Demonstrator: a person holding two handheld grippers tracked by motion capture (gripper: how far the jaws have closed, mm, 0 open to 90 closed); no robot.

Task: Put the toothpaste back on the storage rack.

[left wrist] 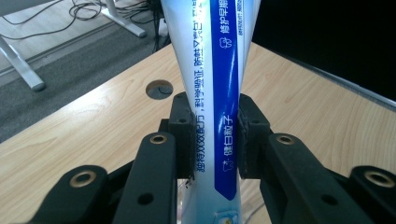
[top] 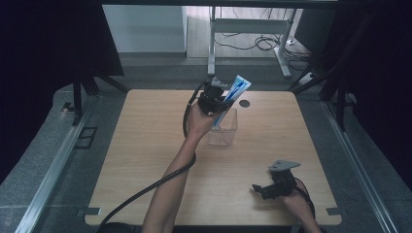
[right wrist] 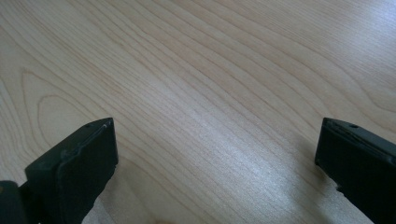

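Blue-white tube (top: 234, 95) clamped, left hand-held gripper (top: 219, 103) raised, seemingly over cup (top: 224, 131).

The only print stands on the white and blue soft plastic tube (left wrist: 212, 84) clamped between the two black jaws in the left gripper view. On its blue lengthwise band run white Chinese characters, turned sideways; a small white tooth sign sits among them, and a second tooth sign lies lower on the band. On the white part beside the band runs a line of dark Chinese characters with a string of figures, too small and too skewed to read with certainty. In the high view the tube (top: 236, 90) bears no print that can be read
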